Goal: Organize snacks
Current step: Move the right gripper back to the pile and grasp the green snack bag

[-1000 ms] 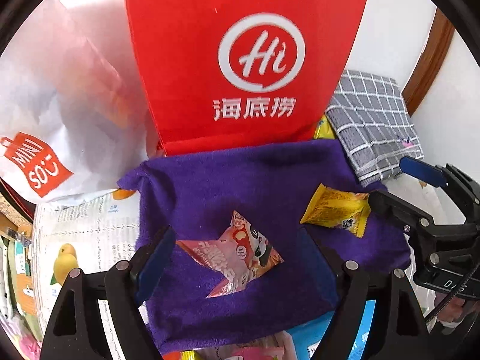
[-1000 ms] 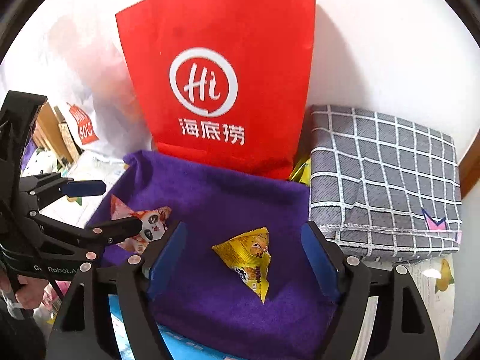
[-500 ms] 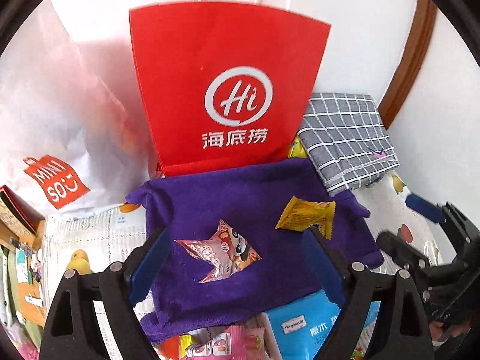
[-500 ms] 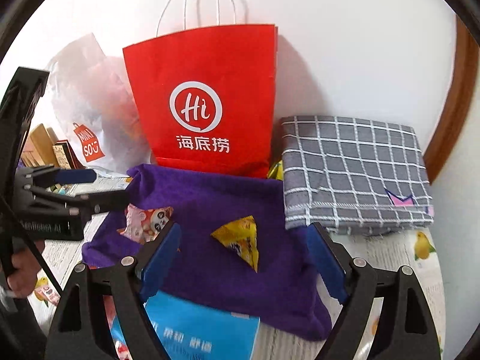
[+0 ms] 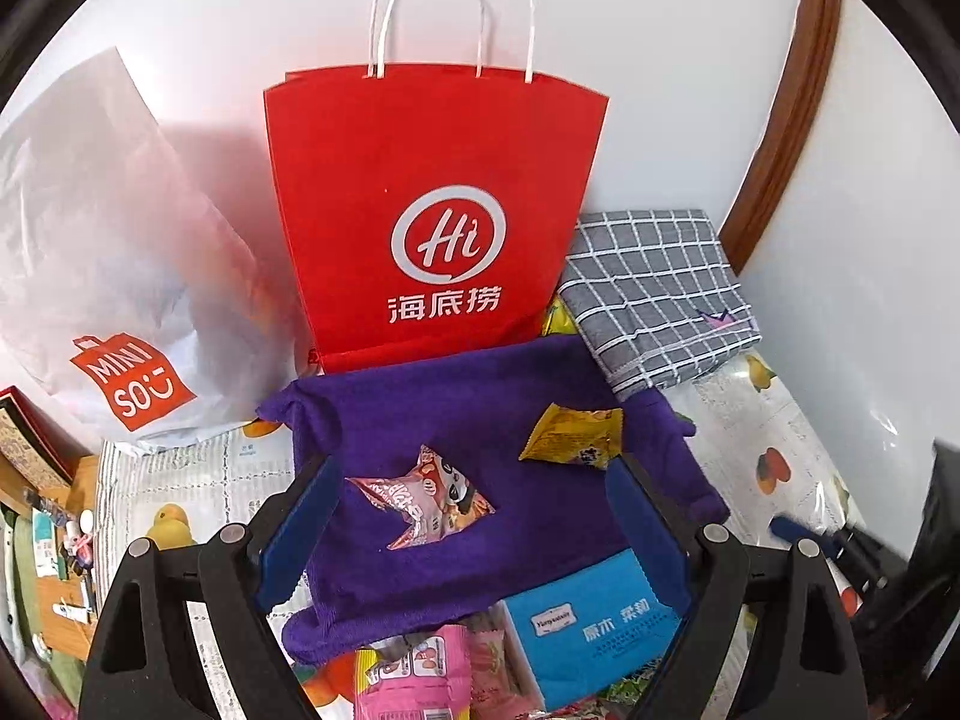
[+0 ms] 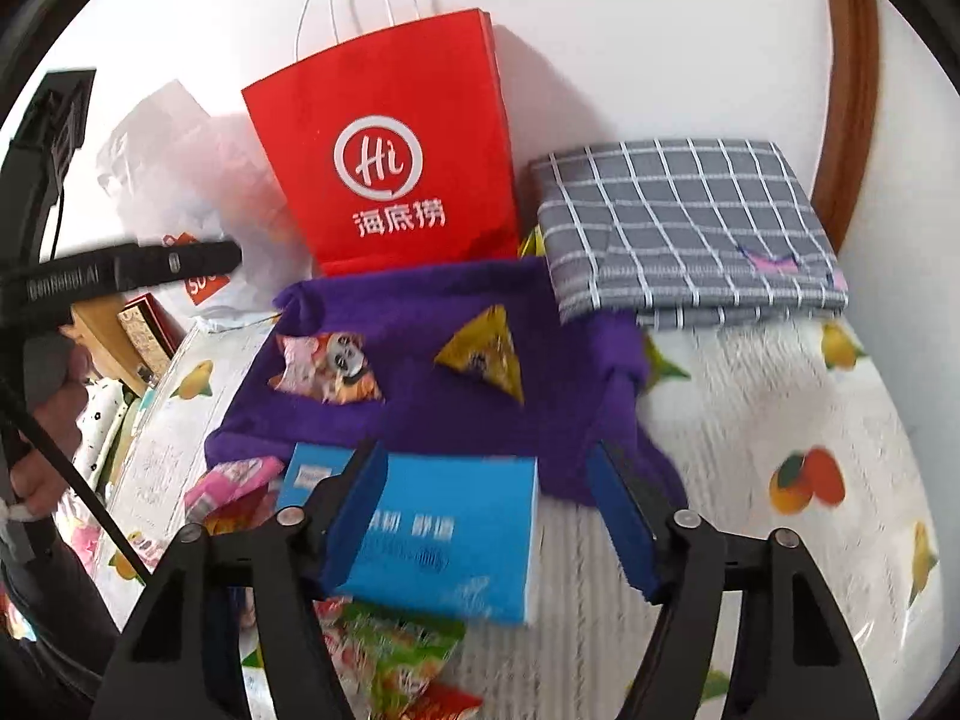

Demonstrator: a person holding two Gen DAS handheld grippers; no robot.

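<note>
A purple towel [image 5: 480,420] lies in front of the red paper bag [image 5: 432,228]. On it rest a pink panda snack packet [image 5: 426,498] and a yellow snack packet [image 5: 570,435]. My left gripper [image 5: 480,516] hovers above the pink packet, open and holding nothing. The right gripper [image 6: 489,504] hangs over a blue pack [image 6: 444,540] at the towel's near edge. Its jaws are closing, and the pack lies below them with a gap at the right pad. The right wrist view also shows the pink packet [image 6: 330,366] and the yellow packet [image 6: 486,354].
A grey checked cloth [image 5: 654,294] lies folded at the right, a white plastic bag [image 5: 120,276] at the left. More snack packets [image 6: 390,654] are piled by the near edge. The fruit-print tablecloth [image 6: 780,420] runs to the right. A hand [image 6: 54,408] holds the left tool.
Both cameras have drawn back, so the red bag's handles now show. The right gripper has moved from the yellow packet to over the blue pack, and its jaws have narrowed.
</note>
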